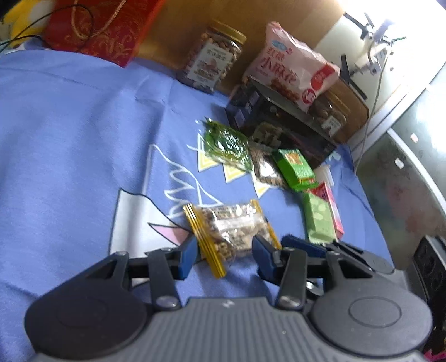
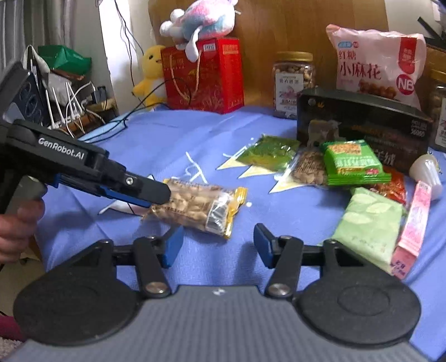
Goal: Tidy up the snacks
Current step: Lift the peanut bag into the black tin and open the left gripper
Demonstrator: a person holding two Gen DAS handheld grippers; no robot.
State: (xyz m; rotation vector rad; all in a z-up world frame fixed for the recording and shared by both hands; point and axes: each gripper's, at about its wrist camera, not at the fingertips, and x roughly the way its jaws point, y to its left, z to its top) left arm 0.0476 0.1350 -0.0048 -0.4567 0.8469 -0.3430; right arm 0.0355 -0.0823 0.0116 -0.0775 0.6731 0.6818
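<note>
The gold-edged nut packet (image 1: 231, 231) lies on the blue surface (image 1: 69, 125), apart from the other snacks, pinched at one end by your left tool (image 1: 223, 250), while your right tool (image 2: 217, 245) stands spread and empty just before it, so next you probably carry it to the row of small packets (image 2: 329, 164).

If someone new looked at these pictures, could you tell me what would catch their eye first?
Probably the gold-edged nut packet on the blue cloth, gripped by the left gripper, with the right gripper open just short of it. Next, the big pink snack bag atop a dark box at the back, and the plush toy on the red gift box.
</note>
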